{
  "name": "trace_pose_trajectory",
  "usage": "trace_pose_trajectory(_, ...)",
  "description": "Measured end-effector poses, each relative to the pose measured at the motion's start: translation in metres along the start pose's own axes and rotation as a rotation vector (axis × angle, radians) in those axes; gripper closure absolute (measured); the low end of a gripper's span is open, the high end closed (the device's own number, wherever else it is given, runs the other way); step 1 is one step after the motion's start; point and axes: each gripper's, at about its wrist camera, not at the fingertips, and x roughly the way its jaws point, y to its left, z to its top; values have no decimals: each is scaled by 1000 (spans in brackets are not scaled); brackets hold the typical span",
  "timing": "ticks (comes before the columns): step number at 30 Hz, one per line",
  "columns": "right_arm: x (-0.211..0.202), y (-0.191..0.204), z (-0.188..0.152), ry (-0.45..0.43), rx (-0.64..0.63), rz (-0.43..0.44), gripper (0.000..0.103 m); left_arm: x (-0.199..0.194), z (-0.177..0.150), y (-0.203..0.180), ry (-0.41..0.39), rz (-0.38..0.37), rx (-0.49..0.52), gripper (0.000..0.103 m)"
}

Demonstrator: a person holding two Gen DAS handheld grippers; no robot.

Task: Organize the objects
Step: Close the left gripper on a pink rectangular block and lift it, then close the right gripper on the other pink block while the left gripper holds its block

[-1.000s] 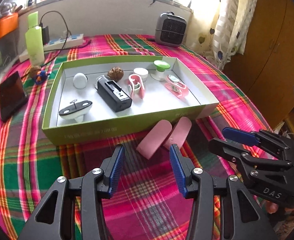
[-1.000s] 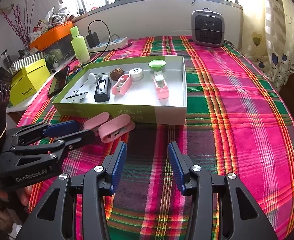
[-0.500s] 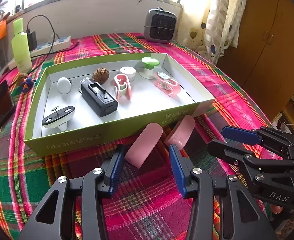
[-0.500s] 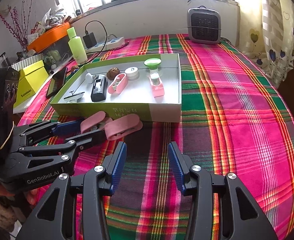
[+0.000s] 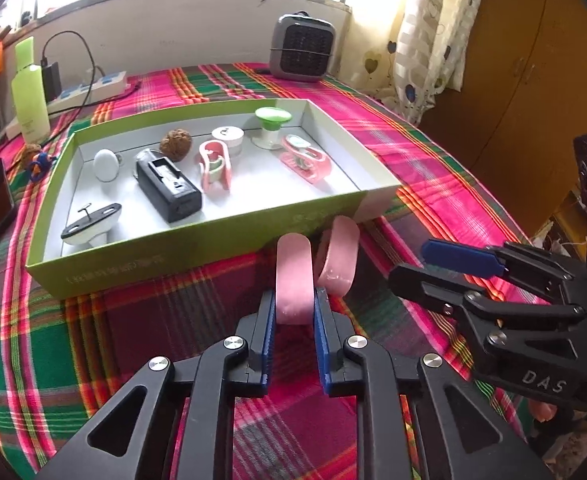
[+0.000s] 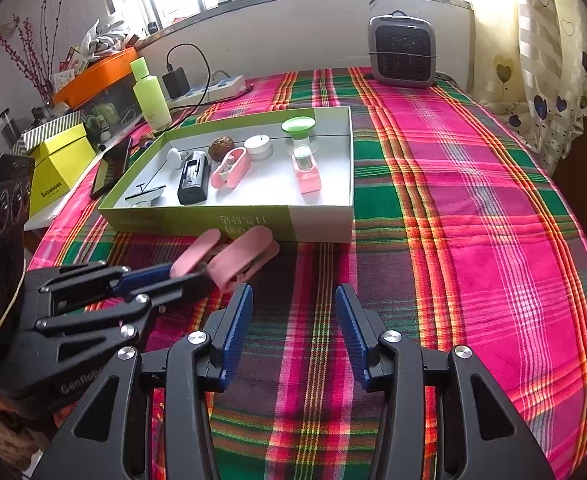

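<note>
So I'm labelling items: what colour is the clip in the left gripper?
Pink. The clip, pinched by the left gripper, shows best in the left wrist view.

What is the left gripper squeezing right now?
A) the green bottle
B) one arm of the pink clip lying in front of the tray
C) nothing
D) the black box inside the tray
B: the left gripper has its blue fingers pressed on one arm of the pink clip, outside the green tray.
</note>
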Motion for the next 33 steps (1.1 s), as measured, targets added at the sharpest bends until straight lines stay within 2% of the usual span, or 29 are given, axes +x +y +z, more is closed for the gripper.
trace_pose_trajectory(7,-1,1,1,-5,3,4,58,-4,-6,-2,10,-37,-18,87)
trace_pose_trajectory(16,10,15,3,7,-17,45,58,-14,-10,21,-12,73,-89,87)
trace_pose_trajectory(28,28,29,10,38,-57,21,58,-12,-8,27,-12,83,-100,85)
trace_pose_trajectory(30,29,30,10,40,-66,9,58,-12,-8,27,-12,76,-99,79)
trace_pose_trajectory(33,31,29,11,45,-70,-3,58,-10,-6,25,-10,81,-87,77)
